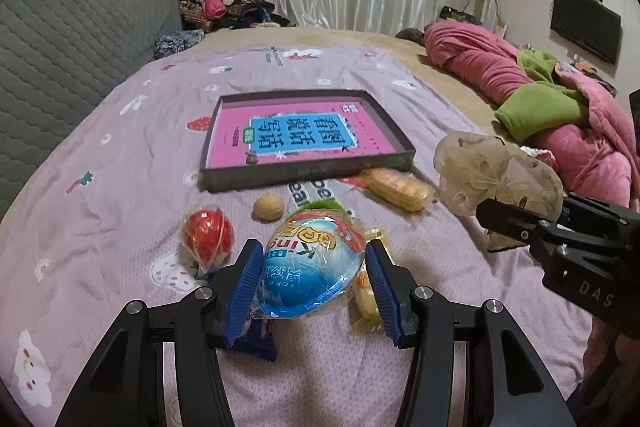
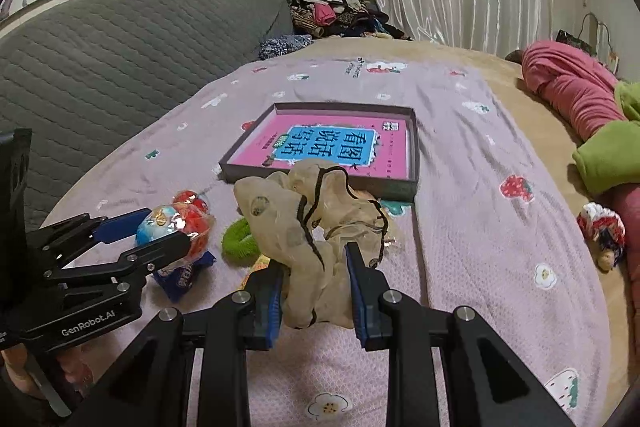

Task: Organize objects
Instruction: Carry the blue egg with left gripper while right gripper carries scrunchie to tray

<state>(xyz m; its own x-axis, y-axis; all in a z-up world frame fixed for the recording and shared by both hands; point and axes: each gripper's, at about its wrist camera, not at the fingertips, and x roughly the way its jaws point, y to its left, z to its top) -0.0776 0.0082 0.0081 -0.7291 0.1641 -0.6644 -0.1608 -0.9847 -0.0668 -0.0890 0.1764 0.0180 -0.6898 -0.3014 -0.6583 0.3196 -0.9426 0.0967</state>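
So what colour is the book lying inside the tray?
The book is pink with a blue title panel, clearest in the left wrist view.

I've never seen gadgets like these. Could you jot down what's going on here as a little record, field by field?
Setting: a bed with a lilac printed sheet
Left gripper: closed around a blue egg-shaped snack pack
Right gripper: holding a beige sheer cloth, bunched and lifted
Box: shallow grey tray with a pink book lying inside
Loose on the sheet: red wrapped ball, walnut, yellow wrapped snack, green ring
Background: pink and green bedding
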